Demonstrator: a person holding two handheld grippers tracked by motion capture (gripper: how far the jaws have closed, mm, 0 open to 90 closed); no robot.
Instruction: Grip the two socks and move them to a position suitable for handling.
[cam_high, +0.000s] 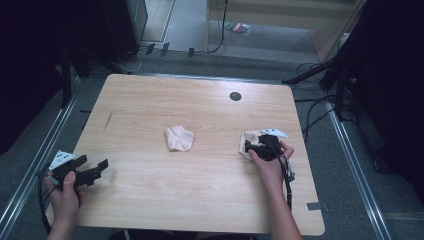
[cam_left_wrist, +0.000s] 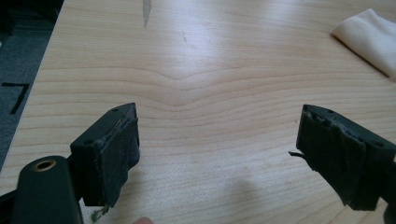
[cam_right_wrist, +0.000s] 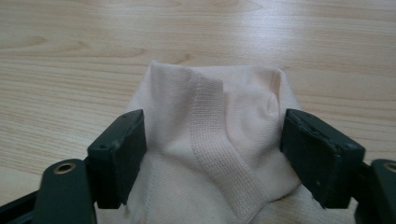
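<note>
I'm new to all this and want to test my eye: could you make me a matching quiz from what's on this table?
Things:
1. left gripper
2. right gripper
3. middle sock
4. dark round hole

States:
A. lies alone at the table's centre
B. near the far edge
C. jaws astride a pale sock
D. jaws wide over bare wood

Pairs: 1-D, 2-C, 3-A, 4-B
</note>
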